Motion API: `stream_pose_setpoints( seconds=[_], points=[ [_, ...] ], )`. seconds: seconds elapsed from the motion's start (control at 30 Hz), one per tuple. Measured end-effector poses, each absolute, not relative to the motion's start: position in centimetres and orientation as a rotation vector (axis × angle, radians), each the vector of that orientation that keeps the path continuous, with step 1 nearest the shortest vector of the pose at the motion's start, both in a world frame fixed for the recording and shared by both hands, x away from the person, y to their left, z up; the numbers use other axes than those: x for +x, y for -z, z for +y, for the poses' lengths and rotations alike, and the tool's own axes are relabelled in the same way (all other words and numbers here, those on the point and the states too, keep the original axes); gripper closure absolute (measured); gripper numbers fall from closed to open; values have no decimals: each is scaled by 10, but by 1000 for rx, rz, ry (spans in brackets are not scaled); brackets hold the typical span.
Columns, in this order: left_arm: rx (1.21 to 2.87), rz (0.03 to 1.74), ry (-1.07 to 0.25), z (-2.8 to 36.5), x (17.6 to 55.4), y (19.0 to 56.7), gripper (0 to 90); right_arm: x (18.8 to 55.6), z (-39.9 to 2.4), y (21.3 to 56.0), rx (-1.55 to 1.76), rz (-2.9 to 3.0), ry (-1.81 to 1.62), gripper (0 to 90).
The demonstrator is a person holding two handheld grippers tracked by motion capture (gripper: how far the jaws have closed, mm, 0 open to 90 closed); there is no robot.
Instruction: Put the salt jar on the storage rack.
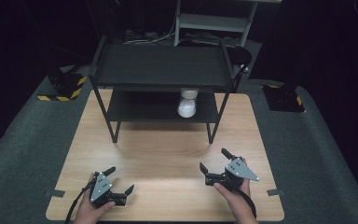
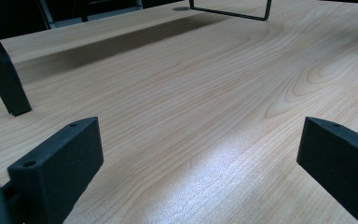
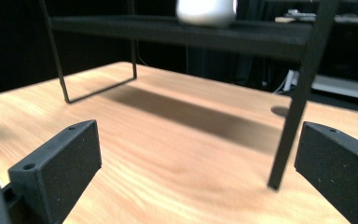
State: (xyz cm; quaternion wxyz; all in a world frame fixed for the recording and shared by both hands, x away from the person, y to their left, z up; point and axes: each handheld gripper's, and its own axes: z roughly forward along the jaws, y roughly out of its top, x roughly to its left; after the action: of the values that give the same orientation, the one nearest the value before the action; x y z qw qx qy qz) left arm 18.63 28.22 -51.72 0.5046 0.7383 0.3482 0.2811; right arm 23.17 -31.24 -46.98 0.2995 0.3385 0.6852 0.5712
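A: Starting at the left, the left gripper (image 1: 119,181) sits low over the near edge of the pale wooden table (image 1: 168,154), jaws spread wide and nothing between them. Its own view confirms it: bare wood grain in the gap.

B: And ahead of it?

A: The black metal two-tier shelf rack (image 1: 161,70) stands at the far half of the table. Top tier looks bare. On the lower tier, right of centre, there's a white rounded vessel (image 1: 187,106), a jar or cup, I can't tell which.

B: Any task called out?

A: None given, so it's a guess, but that white piece is the only loose thing on show. If it's the target, nothing has been done yet: it sits on the shelf, well apart from both grippers.

B: Over to the right.

A: The right gripper (image 1: 214,161) is also near the front edge, jaws parted, empty, aimed toward the rack. In its view the white vessel's base (image 3: 206,11) shows on the shelf above a rack leg (image 3: 296,107). Reach, grasp and placement all seem left to do.
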Motion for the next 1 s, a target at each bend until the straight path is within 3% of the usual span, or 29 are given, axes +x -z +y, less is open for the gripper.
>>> stream_pose_setpoints(
  seconds=[0.63,1.0],
  points=[
    [1781,840,-675,282,187,517,5,220,-325,510,1011,1895,-1413,3],
    [1780,843,-672,282,187,517,5,217,-324,514,1015,1928,-1362,3]
  ],
)
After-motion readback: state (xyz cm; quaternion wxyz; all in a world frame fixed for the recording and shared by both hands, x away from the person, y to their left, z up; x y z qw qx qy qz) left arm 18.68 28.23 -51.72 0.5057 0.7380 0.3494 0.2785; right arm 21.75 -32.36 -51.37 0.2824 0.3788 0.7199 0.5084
